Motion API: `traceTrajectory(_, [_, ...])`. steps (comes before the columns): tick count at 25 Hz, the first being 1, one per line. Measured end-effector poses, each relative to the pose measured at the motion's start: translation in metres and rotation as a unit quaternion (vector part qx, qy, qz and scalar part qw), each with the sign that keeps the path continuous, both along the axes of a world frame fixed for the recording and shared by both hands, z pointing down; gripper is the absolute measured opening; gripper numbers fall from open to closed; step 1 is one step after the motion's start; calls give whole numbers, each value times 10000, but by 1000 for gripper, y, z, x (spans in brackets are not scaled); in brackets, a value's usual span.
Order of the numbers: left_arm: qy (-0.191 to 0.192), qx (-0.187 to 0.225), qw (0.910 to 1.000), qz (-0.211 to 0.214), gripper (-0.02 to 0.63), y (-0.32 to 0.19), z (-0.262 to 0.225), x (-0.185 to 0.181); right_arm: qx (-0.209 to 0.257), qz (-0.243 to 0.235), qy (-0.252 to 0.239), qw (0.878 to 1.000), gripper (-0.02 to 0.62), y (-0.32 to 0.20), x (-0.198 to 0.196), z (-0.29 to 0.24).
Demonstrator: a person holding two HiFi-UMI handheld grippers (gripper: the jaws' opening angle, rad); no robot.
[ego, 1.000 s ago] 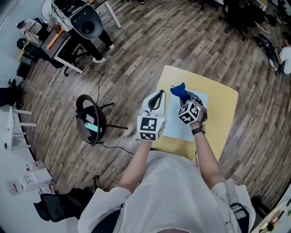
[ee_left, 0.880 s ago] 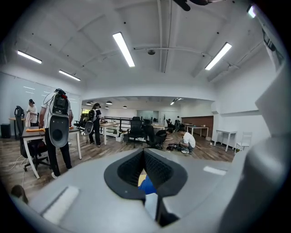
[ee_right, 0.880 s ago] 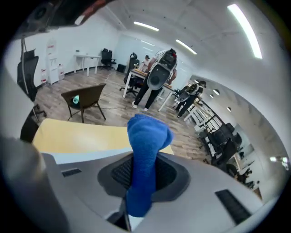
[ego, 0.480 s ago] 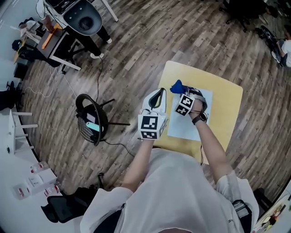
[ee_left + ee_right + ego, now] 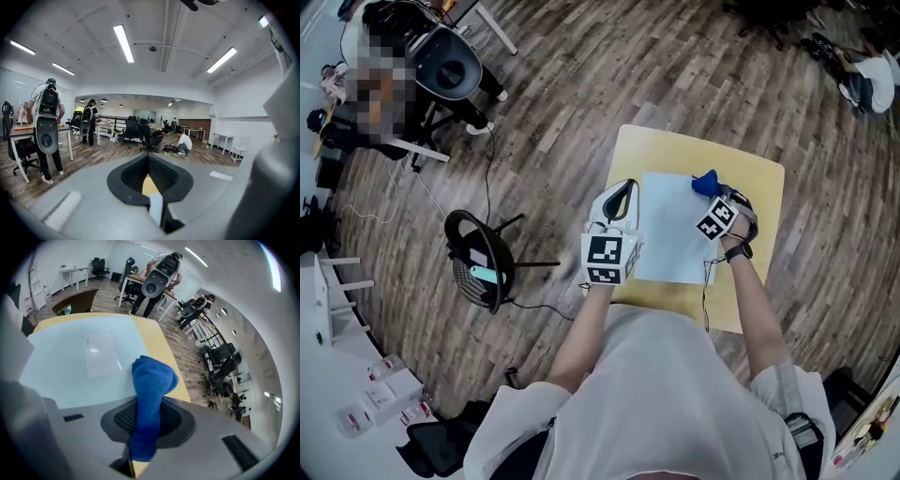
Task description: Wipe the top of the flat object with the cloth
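the bench (image 5: pixel 764 202) is a square, matt yellow top with rounded corners, standing on a floor (image 5: pixel 581 84) of grey-brown wooden planks. on it lies the flat object (image 5: pixel 670 244), a thin, smooth, very pale blue rectangle that covers most of the top's middle. in the right gripper view its surface (image 5: pixel 70 376) is glossy, with a faint lighter rectangle on it, and a strip of yellow bench (image 5: pixel 161 350) runs along its far side.

the right gripper (image 5: pixel 712 194) is clamped on the cloth (image 5: pixel 705 182), a bright blue piece with a fine, nubbly knit. in the right gripper view the cloth (image 5: pixel 152 380) is pinched into a narrow band between the ribbed black pads and swells past the tips into a soft, rounded lump. in the head view that lump sits over the far right part of the flat object, near its edge.

the left gripper (image 5: pixel 623 199) is at the bench's left edge, beside the flat object. in its own view the left gripper (image 5: pixel 149 176) has its dark ribbed pads meeting at the tip, with nothing held between them.
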State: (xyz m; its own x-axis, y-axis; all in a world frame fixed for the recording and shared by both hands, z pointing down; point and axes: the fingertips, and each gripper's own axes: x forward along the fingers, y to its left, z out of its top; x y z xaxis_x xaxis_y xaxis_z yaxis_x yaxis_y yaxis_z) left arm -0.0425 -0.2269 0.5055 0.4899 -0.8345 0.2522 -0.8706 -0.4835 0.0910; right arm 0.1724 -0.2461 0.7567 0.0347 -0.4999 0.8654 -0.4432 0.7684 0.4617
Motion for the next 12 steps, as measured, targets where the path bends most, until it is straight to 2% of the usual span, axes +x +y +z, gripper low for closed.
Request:
traceTrajectory(3, [-14, -13, 10000, 74, 3, -1, 1, 6, -40, 231, 18, 9997, 74, 1, 23, 2])
traceTrajectory(7, [-102, -60, 9999, 84, 3, -3, 2, 7, -85, 345, -40, 9994, 74, -1, 24, 0])
traceTrajectory(9, [-145, -98, 9998, 37, 3, -2, 4, 3, -25, 354, -220, 9991, 74, -4, 10, -7])
traceTrajectory(12, [-112, -99, 9999, -80, 3, -3, 4, -6, 54, 106, -585, 9982, 74, -6, -35, -18])
